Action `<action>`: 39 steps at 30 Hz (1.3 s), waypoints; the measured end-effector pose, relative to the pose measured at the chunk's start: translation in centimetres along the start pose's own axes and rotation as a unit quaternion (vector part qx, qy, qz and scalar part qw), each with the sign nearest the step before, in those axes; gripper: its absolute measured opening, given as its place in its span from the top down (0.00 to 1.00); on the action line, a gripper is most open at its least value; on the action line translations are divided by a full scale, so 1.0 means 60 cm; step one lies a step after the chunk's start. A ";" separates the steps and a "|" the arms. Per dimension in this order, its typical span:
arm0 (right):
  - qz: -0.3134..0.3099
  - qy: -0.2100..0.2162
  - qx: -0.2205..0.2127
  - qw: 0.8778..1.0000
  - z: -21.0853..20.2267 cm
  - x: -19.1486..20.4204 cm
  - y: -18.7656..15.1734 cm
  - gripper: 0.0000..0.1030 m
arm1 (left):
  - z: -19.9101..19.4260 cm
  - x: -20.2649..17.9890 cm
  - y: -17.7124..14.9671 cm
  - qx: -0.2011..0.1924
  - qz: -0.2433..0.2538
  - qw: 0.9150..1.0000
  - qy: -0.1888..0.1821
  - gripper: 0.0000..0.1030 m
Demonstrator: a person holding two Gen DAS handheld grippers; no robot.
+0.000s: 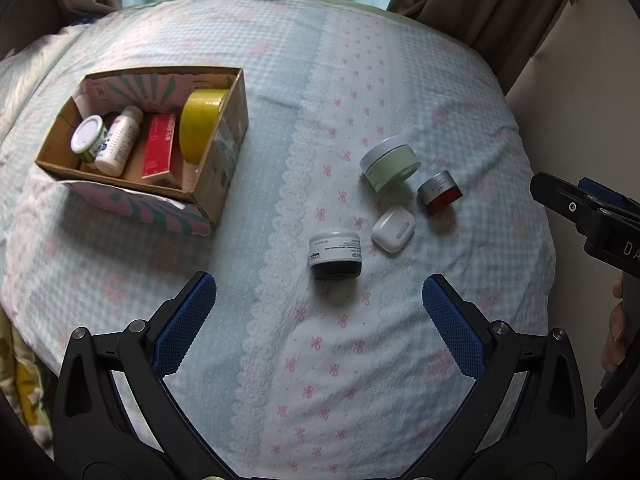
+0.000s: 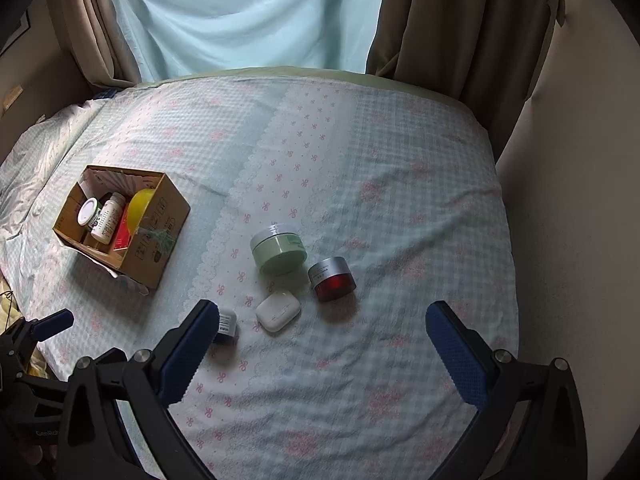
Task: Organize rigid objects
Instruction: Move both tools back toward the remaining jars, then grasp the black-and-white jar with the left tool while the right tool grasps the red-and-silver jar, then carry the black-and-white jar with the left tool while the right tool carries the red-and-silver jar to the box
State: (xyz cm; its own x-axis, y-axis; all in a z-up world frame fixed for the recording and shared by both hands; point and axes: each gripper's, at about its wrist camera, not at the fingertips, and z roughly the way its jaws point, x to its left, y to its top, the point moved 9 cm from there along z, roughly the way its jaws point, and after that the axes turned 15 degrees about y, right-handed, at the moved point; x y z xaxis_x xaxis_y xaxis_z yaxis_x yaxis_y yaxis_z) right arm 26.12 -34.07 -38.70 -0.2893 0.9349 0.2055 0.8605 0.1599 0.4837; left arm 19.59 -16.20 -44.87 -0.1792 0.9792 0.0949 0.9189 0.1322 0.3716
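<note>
Grippers hang above the bed with nothing in them: the left gripper (image 1: 319, 312) has its blue-padded fingers spread wide, released, and the right gripper (image 2: 322, 338) is spread just as wide and empty. On the pale blue checked bedspread with pink bows (image 1: 360, 360) sit four loose things: a black jar with a white lid and label (image 1: 335, 255) nearest the left gripper, a white rounded earbud case (image 1: 393, 229) just beside it, a pale green round tub with a grey lid (image 1: 390, 164) farther off, and a small red jar with a silver cap (image 1: 440, 193) near the tub. Well apart to the left stands an open cardboard box (image 1: 224, 152) holding a yellow tape roll (image 1: 202, 124), a red carton (image 1: 159, 148), a white bottle (image 1: 119, 140) and a white-lidded jar (image 1: 87, 133). In the right wrist view, the left finger hides part of the black jar.
</note>
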 end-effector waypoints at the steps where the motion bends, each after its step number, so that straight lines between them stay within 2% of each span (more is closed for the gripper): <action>1: -0.003 -0.001 0.001 1.000 0.020 -0.010 -0.002 0.00 | 0.023 -0.009 -0.002 0.002 -0.002 1.000 0.002 0.00; 4: -0.016 -0.006 0.003 1.000 0.080 -0.038 -0.009 0.00 | 0.090 -0.034 -0.011 0.011 -0.011 1.000 0.004 0.01; 8: -0.028 0.000 0.010 1.000 0.155 -0.068 -0.018 0.04 | 0.163 -0.055 -0.020 0.010 -0.025 1.000 0.001 0.07; 10: -0.034 0.002 0.018 0.999 0.189 -0.077 -0.026 0.05 | 0.189 -0.062 -0.024 0.009 -0.028 1.000 0.004 0.09; 12: -0.043 0.005 0.024 0.999 0.219 -0.082 -0.032 0.07 | 0.210 -0.068 -0.027 0.007 -0.028 1.000 0.008 0.15; 15: -0.067 0.009 0.029 0.997 0.254 -0.081 -0.033 0.08 | 0.233 -0.074 -0.032 0.009 -0.032 0.999 0.008 0.18; 16: -0.074 0.011 0.033 0.997 0.265 -0.080 -0.032 0.09 | 0.237 -0.076 -0.033 0.009 -0.033 0.999 0.008 0.19; 19: -0.086 0.016 0.048 0.995 0.290 -0.081 -0.029 0.22 | 0.244 -0.080 -0.035 0.010 -0.036 0.999 0.008 0.23; 21: -0.092 0.012 0.052 0.994 0.299 -0.085 -0.028 0.27 | 0.246 -0.081 -0.034 0.009 -0.036 0.999 0.012 0.25; 22: -0.095 0.009 0.055 0.994 0.302 -0.088 -0.027 0.29 | 0.246 -0.081 -0.033 0.008 -0.036 0.999 0.012 0.27; 24: -0.096 0.008 0.062 0.993 0.308 -0.091 -0.028 0.40 | 0.244 -0.082 -0.028 0.005 -0.035 0.999 0.006 0.40; 25: -0.094 0.017 0.065 0.993 0.309 -0.090 -0.029 0.47 | 0.244 -0.084 -0.025 0.005 -0.034 0.999 0.001 0.42; 26: -0.094 0.017 0.065 0.993 0.309 -0.090 -0.028 0.49 | 0.244 -0.086 -0.022 0.007 -0.033 0.999 0.000 0.45; 30: -0.105 0.006 0.067 0.992 0.310 -0.087 -0.029 0.49 | 0.243 -0.090 -0.017 0.010 -0.029 1.000 -0.002 0.47; 39: -0.084 0.003 0.064 0.994 0.306 -0.086 -0.029 0.50 | 0.234 -0.080 -0.015 0.012 -0.035 0.999 -0.014 0.47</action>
State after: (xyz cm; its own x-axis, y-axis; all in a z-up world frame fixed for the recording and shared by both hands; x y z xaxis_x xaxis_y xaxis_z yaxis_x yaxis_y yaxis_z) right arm 33.78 -33.37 -56.20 -0.4362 0.8896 0.1355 0.8456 0.3538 0.3997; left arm 24.54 -18.88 -58.62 -0.2334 0.9714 0.0433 0.9126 0.2035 0.3546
